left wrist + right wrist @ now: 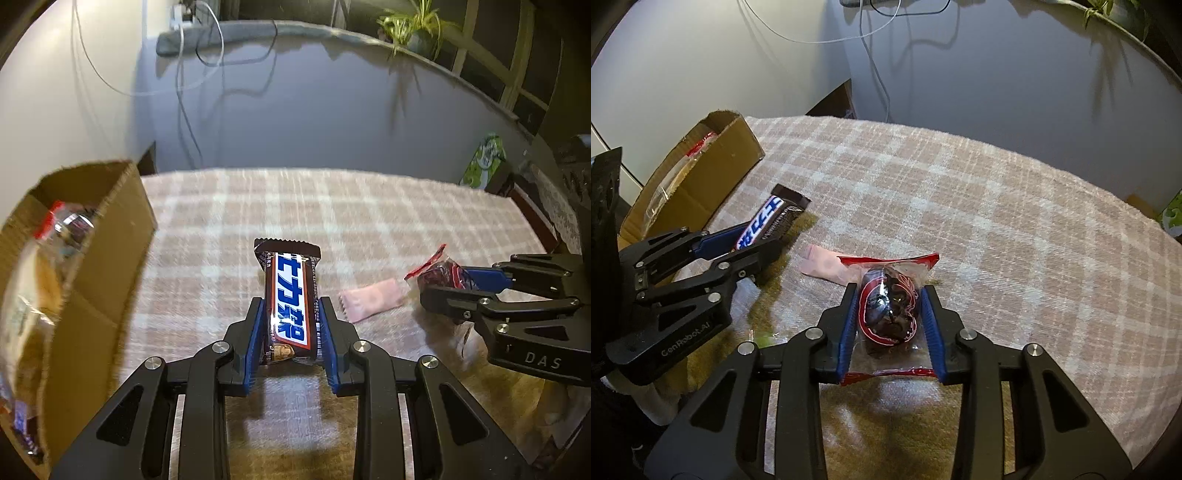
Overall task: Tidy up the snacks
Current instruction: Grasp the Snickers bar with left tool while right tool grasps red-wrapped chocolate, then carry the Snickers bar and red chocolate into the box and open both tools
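My left gripper point(290, 306) is shut on a brown chocolate bar point(288, 295) with blue-and-white lettering, held above the checked tablecloth. It also shows in the right wrist view point(768, 225) beside the cardboard box point(713, 173). My right gripper point(890, 295) is shut on a clear, red-edged packet with a dark pastry point(888, 310); the packet also shows in the left wrist view point(439, 275). The open cardboard box point(99, 266) at the left holds a clear-wrapped bread snack point(40, 273). A pink sachet point(369, 297) lies on the cloth between the grippers.
The table has a beige checked cloth point(997, 221). A green packet point(484, 162) stands at the far right table edge. Cables point(192, 74) hang down the wall behind. A potted plant point(413, 26) sits on the far ledge.
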`<state>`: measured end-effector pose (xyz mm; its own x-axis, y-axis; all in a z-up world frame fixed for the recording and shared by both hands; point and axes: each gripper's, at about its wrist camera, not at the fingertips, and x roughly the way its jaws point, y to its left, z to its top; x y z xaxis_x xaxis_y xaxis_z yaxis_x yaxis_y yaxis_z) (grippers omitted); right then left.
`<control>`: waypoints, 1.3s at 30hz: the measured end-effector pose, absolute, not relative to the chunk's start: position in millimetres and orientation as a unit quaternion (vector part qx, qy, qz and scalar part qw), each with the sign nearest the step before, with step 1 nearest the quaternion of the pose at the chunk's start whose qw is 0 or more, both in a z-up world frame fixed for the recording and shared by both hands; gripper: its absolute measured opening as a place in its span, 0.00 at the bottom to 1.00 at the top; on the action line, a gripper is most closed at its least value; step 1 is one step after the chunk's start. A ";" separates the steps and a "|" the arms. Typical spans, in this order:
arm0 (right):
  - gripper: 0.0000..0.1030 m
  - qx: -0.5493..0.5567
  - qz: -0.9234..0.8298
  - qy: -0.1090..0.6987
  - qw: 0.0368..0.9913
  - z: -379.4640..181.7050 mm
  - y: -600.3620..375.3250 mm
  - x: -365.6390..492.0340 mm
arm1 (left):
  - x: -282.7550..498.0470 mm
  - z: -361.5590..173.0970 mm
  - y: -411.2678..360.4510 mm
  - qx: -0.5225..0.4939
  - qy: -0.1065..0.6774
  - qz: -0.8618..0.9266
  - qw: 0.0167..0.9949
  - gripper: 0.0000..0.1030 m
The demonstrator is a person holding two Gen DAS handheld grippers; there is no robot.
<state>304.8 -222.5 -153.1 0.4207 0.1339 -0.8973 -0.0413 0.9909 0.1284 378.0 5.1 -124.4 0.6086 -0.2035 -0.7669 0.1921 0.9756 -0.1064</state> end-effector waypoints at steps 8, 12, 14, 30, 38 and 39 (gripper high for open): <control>0.34 0.037 0.052 0.508 0.859 -121.5 -212.6 299.9 | 358.3 -90.6 23.1 -0.022 0.379 -0.115 0.918 0.26; 0.34 0.033 0.060 0.486 0.871 -102.9 -196.5 299.7 | 349.5 -76.5 36.1 -0.034 0.358 -0.111 0.927 0.26; 0.33 0.031 0.063 0.476 0.876 -95.1 -188.0 299.9 | 344.9 -69.0 41.9 -0.036 0.346 -0.108 0.931 0.26; 0.34 0.010 0.121 0.452 0.884 -72.2 -91.6 332.8 | 322.4 -58.8 118.3 -0.069 0.308 -0.057 0.947 0.26; 0.34 -0.003 0.146 0.455 0.878 -74.8 -49.4 351.5 | 316.3 -64.5 155.1 -0.091 0.307 -0.034 0.947 0.26; 0.34 -0.005 0.148 0.456 0.878 -75.6 -43.7 354.5 | 315.6 -65.6 159.9 -0.093 0.308 -0.031 0.946 0.26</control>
<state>354.5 -43.7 -75.6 0.5407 0.2553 -0.8015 -0.2641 0.9562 0.1264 315.6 159.9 -65.6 0.8086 -0.1153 -0.5770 0.0006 0.9808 -0.1950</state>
